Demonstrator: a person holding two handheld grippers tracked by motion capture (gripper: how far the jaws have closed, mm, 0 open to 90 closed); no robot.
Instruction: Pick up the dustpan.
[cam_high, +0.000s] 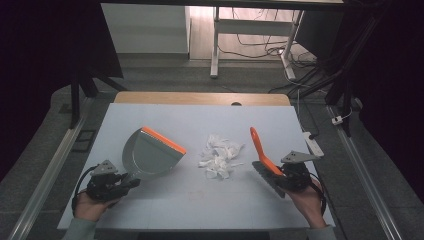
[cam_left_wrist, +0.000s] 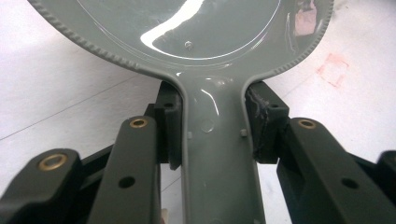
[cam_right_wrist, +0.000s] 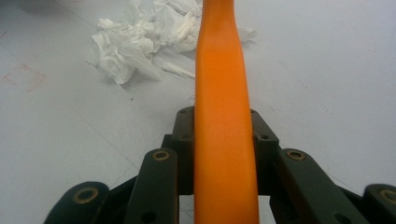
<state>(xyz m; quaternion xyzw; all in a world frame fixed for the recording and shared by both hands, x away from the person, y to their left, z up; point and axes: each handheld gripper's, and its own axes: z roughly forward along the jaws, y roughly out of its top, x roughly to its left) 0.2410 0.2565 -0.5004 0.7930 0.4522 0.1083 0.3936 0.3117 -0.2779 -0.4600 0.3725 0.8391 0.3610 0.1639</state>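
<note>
We grip grey plastic dustpan (cam_high: 150, 155) left tool (cam_high: 131, 182), orange-handled brush (cam_high: 264, 157) right tool (cam_high: 278, 178); crumpled white paper scraps (cam_high: 219, 154) between, unswept.

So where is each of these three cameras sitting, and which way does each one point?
High view: above the person's side of the table, looking forward and down; both hands, left gripper and right gripper, show.
Left gripper view: rides the left gripper, looking along its black jaws, shut on the grey dustpan handle.
Right gripper view: rides the right gripper, looking along its jaws, shut on the orange brush handle, toward the crumpled paper.
Shared: high and right gripper views both show paper and brush.
</note>
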